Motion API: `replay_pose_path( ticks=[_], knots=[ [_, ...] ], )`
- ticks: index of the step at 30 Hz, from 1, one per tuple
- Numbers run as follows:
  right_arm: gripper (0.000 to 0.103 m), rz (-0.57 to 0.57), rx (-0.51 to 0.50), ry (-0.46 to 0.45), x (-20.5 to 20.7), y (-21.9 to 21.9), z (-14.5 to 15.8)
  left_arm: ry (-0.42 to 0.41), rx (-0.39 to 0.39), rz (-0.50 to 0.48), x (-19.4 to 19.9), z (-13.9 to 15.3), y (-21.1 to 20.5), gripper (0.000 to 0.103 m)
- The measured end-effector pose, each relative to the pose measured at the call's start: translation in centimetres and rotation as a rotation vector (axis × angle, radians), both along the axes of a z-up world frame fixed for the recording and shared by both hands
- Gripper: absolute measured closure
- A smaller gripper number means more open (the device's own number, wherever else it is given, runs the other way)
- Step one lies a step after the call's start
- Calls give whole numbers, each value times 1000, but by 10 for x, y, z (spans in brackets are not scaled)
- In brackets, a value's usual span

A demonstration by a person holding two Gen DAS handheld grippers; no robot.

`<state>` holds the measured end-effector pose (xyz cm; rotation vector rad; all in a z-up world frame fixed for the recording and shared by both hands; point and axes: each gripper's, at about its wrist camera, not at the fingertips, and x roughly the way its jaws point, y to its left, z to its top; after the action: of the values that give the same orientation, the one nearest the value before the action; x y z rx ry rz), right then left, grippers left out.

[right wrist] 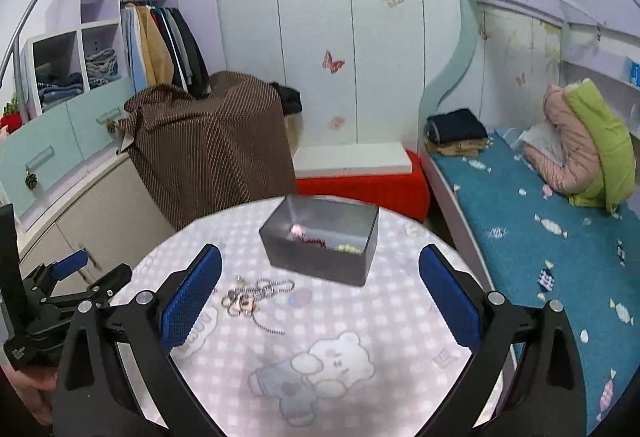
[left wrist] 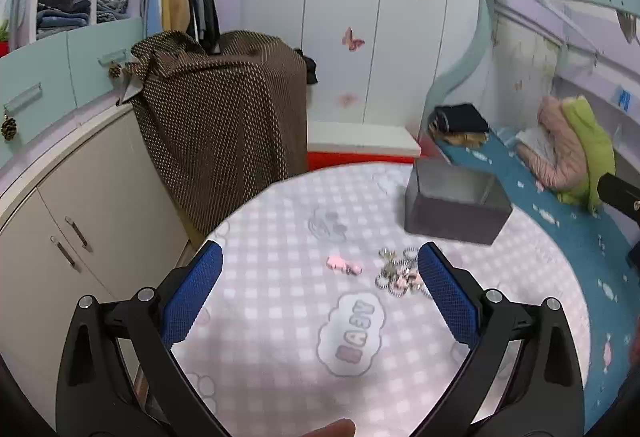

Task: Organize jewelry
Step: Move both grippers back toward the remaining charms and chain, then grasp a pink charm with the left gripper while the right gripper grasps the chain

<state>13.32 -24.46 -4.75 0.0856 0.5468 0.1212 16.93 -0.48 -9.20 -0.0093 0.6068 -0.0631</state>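
A round table (left wrist: 280, 357) with a pink checked cloth carries a dark grey box (left wrist: 456, 205). In the right wrist view the box (right wrist: 320, 257) holds a pink piece, red beads and a pale beaded piece. A tangle of silver chains and rings (left wrist: 396, 273) lies on the cloth just inside my left gripper's right finger. A small pink clip (left wrist: 344, 264) rests to its left. My left gripper (left wrist: 320, 261) is open above the cloth. My right gripper (right wrist: 320, 265) is open too, with the chain tangle (right wrist: 256, 297) near its left finger.
The other gripper (right wrist: 64, 289) shows at the left of the right wrist view, a hand under it. A cloth-draped cabinet (left wrist: 220, 117) and low cupboards (left wrist: 80, 237) stand left of the table. A bed (right wrist: 540, 237) with jackets runs along the right, a red box (right wrist: 360, 185) behind.
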Motion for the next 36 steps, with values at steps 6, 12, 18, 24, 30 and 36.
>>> replay_pose_path(
  ticks=[6, 12, 18, 24, 30, 36],
  knots=[
    [8, 20, 0, 53, 6, 6, -16, 55, 21, 5, 26, -29, -3, 5],
    [8, 34, 6, 104, 16, 8, -29, 167, 55, 15, 77, -71, -9, 5],
    [8, 38, 3, 134, 22, 8, -36, 248, 86, 18, 114, -105, -16, 5],
    [8, 57, 8, 168, 30, 9, -46, 293, 72, 17, 125, -116, -15, 17],
    [8, 85, 12, 218, 42, 19, -61, 295, 46, -42, 122, -115, -16, 50],
    [8, 142, -13, 285, 58, 33, -86, 306, 2, -98, 120, -112, -13, 86]
  ],
)
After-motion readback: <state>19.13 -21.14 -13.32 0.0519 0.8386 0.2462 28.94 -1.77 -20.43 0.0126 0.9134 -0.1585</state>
